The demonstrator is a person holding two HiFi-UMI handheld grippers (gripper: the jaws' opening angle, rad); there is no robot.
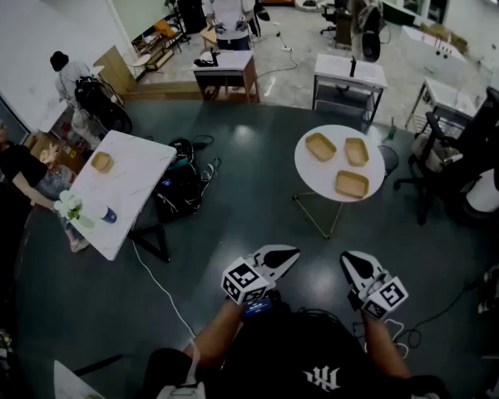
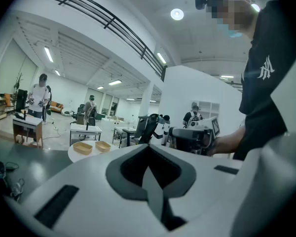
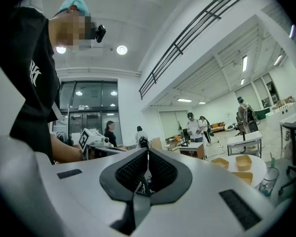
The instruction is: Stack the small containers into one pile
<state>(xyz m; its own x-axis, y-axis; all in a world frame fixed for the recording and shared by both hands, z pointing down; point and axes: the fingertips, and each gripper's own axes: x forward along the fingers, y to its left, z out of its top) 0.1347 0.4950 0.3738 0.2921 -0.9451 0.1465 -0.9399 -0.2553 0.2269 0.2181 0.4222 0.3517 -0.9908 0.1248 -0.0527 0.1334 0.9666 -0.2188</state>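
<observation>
Small containers (image 1: 352, 184) lay apart on a round table (image 1: 306, 177).
Left gripper (image 1: 284, 258) and right gripper (image 1: 352, 262), both clenched empty, hung at the table's 6 o'clock.

Three containers (image 1: 352, 184) apart on round table (image 1: 314, 175)

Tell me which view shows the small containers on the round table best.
Head view: all three containers seen from above, lying apart. Left gripper view shows two, right gripper view three, small and low.
</observation>
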